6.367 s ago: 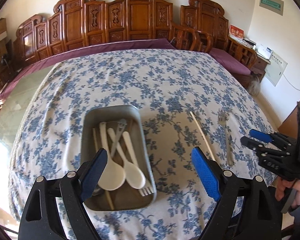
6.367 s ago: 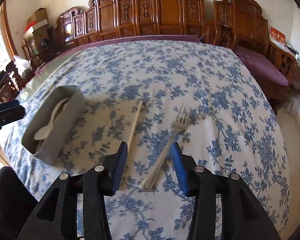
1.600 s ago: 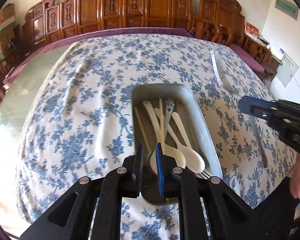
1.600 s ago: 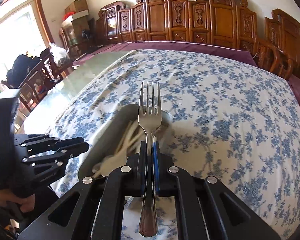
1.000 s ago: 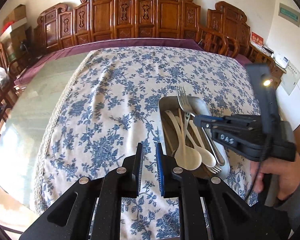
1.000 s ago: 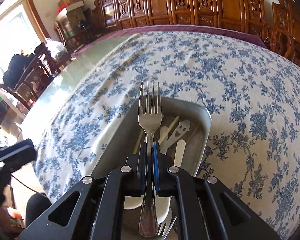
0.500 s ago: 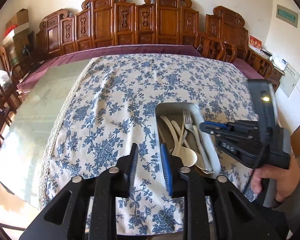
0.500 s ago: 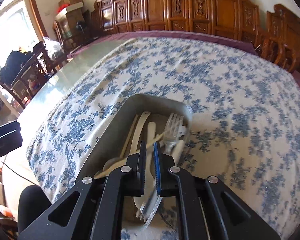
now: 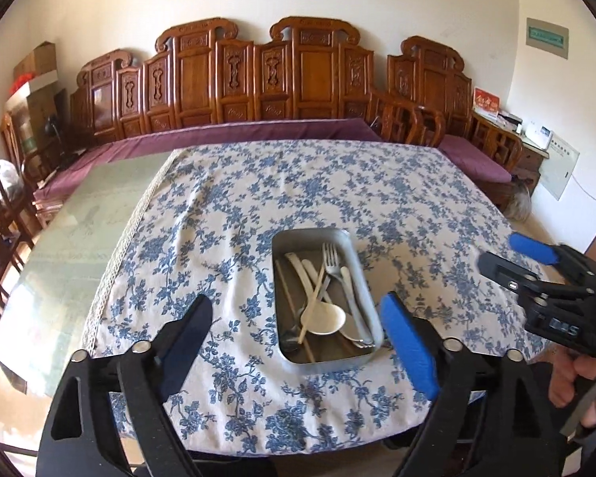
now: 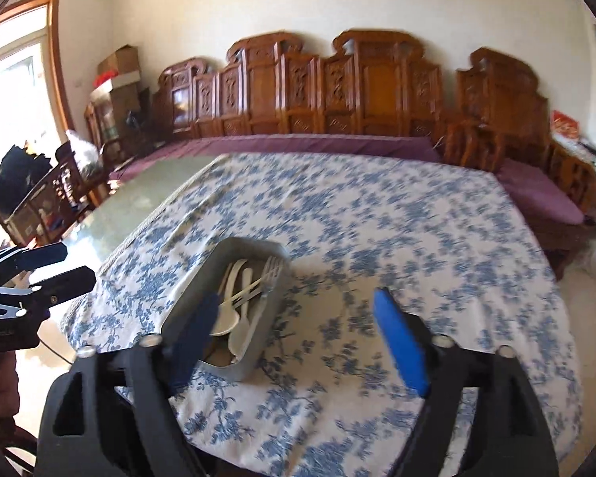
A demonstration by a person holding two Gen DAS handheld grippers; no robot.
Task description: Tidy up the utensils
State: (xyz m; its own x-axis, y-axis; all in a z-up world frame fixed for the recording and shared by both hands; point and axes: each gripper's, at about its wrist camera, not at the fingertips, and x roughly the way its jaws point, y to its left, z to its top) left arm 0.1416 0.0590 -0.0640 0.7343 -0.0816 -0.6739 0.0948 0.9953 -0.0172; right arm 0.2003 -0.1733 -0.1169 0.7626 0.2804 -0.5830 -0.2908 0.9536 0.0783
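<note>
The fingers [image 9: 407, 342] of the left gripper [image 9: 294, 338] were spreading apart, grasping nothing, low in the frame above the floral cloth on the counter [image 9: 226, 214]. The right gripper [image 10: 298, 334] was also releasing, its fingers empty. The metal tray [image 9: 361, 270] sat at lower centre of the left view, holding a steel fork [image 9: 329, 258], white spoons [image 9: 324, 318] and chopsticks [image 9: 288, 290]. A hand [image 9: 592, 385] gripped the right tool at the far right edge
</note>
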